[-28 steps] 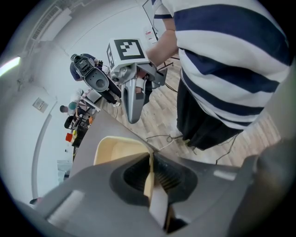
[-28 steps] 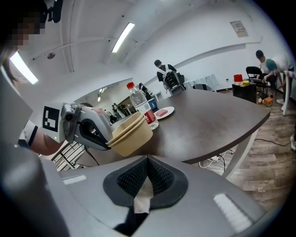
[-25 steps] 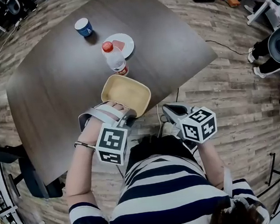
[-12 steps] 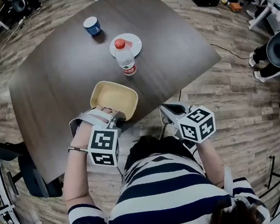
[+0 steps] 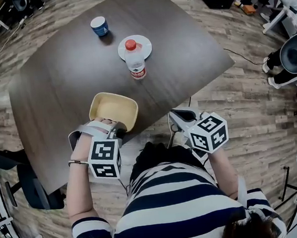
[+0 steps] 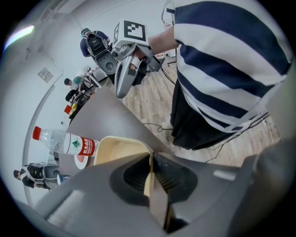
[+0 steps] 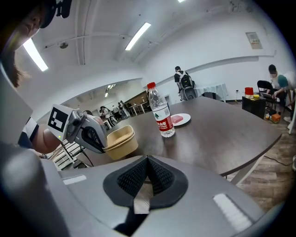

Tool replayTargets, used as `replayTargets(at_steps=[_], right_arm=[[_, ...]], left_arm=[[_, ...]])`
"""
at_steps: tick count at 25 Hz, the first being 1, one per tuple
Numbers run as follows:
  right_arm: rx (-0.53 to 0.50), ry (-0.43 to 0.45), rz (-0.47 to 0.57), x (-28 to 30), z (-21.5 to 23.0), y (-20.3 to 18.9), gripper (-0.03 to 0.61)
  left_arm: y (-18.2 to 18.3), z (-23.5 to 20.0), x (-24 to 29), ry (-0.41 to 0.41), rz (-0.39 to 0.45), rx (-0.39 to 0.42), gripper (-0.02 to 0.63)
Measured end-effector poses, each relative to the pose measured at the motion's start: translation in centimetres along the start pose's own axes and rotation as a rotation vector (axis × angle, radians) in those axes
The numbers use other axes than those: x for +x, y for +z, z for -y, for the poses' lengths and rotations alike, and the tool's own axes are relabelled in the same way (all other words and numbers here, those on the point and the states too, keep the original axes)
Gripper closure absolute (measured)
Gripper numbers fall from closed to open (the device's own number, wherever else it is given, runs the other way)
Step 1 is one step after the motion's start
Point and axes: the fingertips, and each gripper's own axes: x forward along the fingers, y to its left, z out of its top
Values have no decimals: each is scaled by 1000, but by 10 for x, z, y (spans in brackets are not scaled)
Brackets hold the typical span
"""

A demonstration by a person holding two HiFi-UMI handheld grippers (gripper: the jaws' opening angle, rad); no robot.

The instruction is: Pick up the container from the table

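The grasp is made: the container (image 5: pixel 113 110) is pinched by its near wall in the left gripper (image 5: pixel 113 129) at the desk's (image 5: pixel 60 83) near edge, the right gripper (image 5: pixel 176 116) is held off that edge, jaws together on nothing, and a level lift is called for next.

Head view: the near rim of the container (image 5: pixel 113 108) is covered by the left tool (image 5: pixel 117 128); the plate (image 5: pixel 142 43) is partly hidden behind the bottle (image 5: pixel 135 63); print on the bottle label and on the cup (image 5: pixel 99 26) is too small to read; the forearm (image 5: pixel 79 176) masks part of the bench (image 5: pixel 55 83) edge. Left gripper view: the tool body hides most of the container.
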Motion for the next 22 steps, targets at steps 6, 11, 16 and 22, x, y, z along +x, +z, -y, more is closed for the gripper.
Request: replayTargets(at_steps=[6,11,16,22], right_arm=[[-6,-3,-5,1,-1,-2,580],[-7,-8,-2,2,2,-2,581],[-12,-6,0,0,0,0,581],[-7,-16,-4,-2,4,-2,581]], left_arm=[[-3,4,6,-11,-2,-18,614],[-3,0,8,-7,5,-27,614],[-2,1,8,-4,6,-34,614],[-3,-4,12,6,5,-46,614]])
